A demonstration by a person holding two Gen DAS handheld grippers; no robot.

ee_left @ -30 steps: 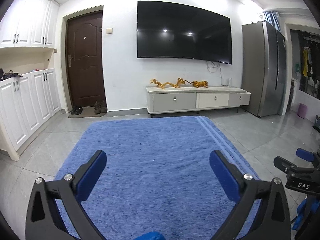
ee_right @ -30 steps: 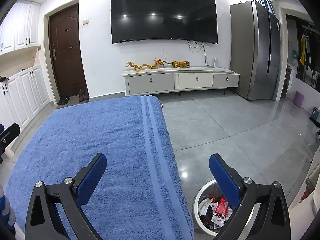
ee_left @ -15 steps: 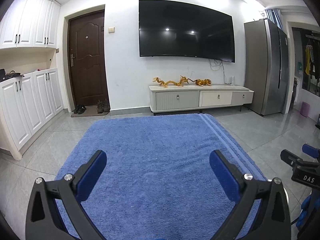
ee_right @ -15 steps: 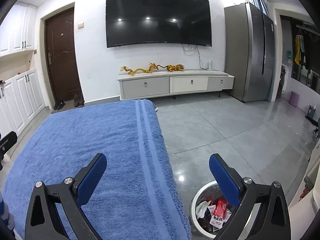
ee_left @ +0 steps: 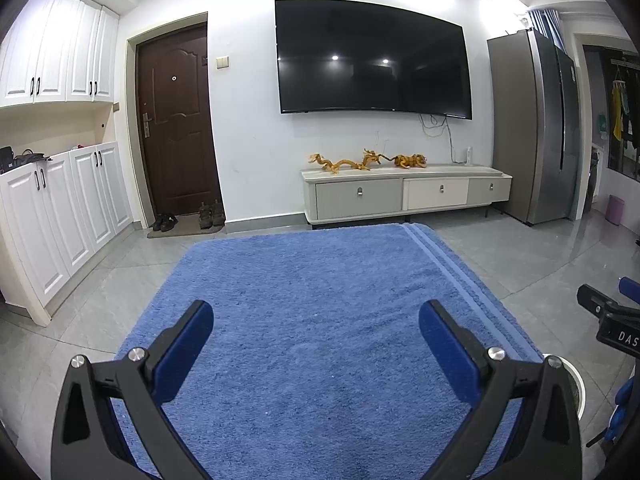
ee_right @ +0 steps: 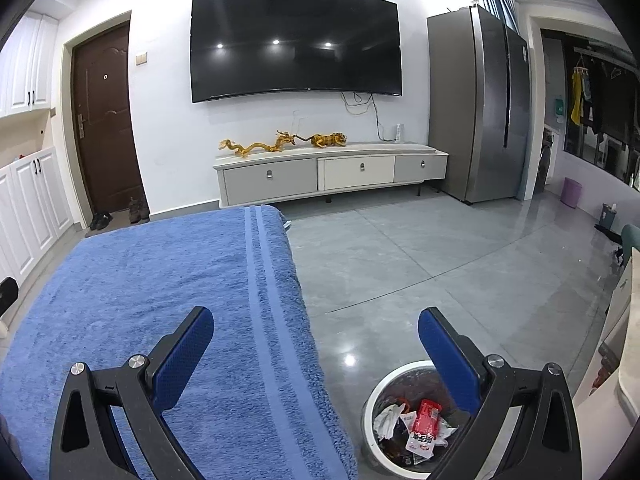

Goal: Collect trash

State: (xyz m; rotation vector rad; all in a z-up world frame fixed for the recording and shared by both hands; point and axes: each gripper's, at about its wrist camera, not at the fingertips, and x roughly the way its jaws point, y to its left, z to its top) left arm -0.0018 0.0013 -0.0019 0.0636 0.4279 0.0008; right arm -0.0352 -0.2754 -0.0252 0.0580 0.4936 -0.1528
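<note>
My left gripper (ee_left: 316, 340) is open and empty above a blue towel-covered surface (ee_left: 320, 288). My right gripper (ee_right: 316, 340) is open and empty over the towel's right edge (ee_right: 276, 320). A white round trash bin (ee_right: 374, 396) stands on the floor below the right gripper, with a red-and-white wrapper (ee_right: 424, 426) and crumpled paper (ee_right: 388, 418) inside. The bin's rim (ee_left: 576, 384) shows at the right in the left wrist view, where part of the right gripper (ee_left: 612, 320) also shows.
A grey tiled floor (ee_right: 420, 264) lies to the right. A TV cabinet (ee_right: 332, 176) with golden figurines stands under a wall TV (ee_right: 296, 40). A fridge (ee_right: 480, 104) is at the right, white cupboards (ee_left: 52, 216) and a brown door (ee_left: 176, 120) at the left.
Both grippers have risen and tilted up a little, so the room sits lower in view. The bin shows more fully under the right gripper. Both stay open.
</note>
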